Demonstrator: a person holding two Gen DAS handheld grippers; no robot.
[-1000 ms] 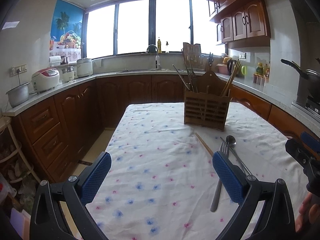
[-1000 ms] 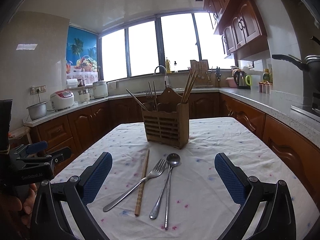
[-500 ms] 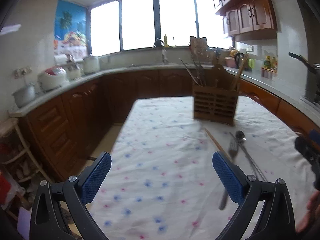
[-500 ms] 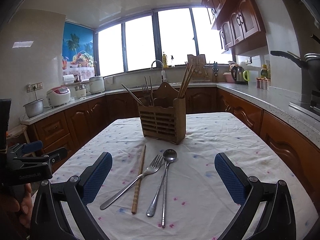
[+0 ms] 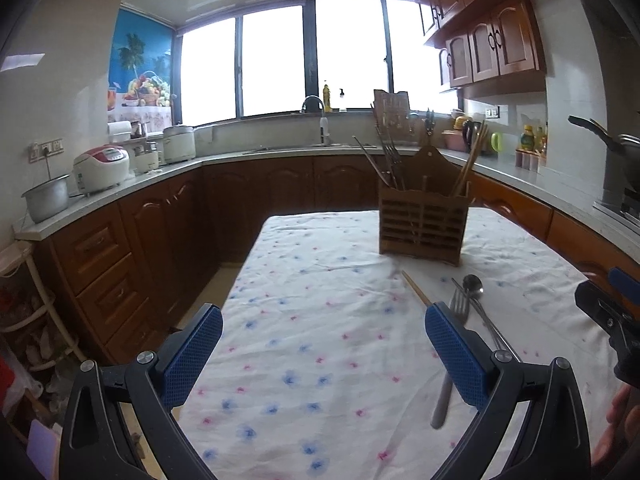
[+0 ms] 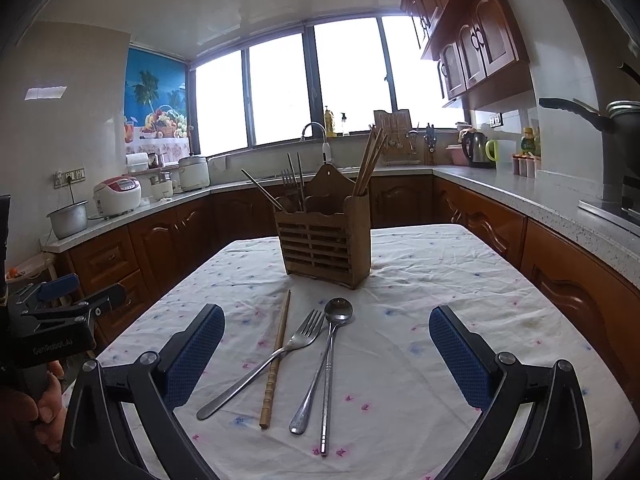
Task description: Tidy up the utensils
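Observation:
A wooden utensil holder (image 6: 326, 246) stands on the table, with forks and chopsticks in it; it also shows in the left wrist view (image 5: 422, 222). In front of it lie a wooden chopstick (image 6: 277, 358), a fork (image 6: 272, 358), a spoon (image 6: 324, 354) and a metal chopstick (image 6: 328, 390). My right gripper (image 6: 326, 360) is open and empty, above these utensils. My left gripper (image 5: 324, 356) is open and empty, left of them; its right finger (image 5: 456, 354) hides part of the fork (image 5: 452, 354).
A white floral tablecloth (image 6: 440, 300) covers the table. Wooden cabinets and a grey counter (image 6: 540, 196) run around it, with rice cookers (image 5: 102, 168), a sink tap and a kettle. The left gripper's body (image 6: 60, 320) shows at the left edge of the right wrist view.
The right gripper has moved slightly closer to the utensils. The left wrist view has swung and shifted a little. Both grippers stay open.

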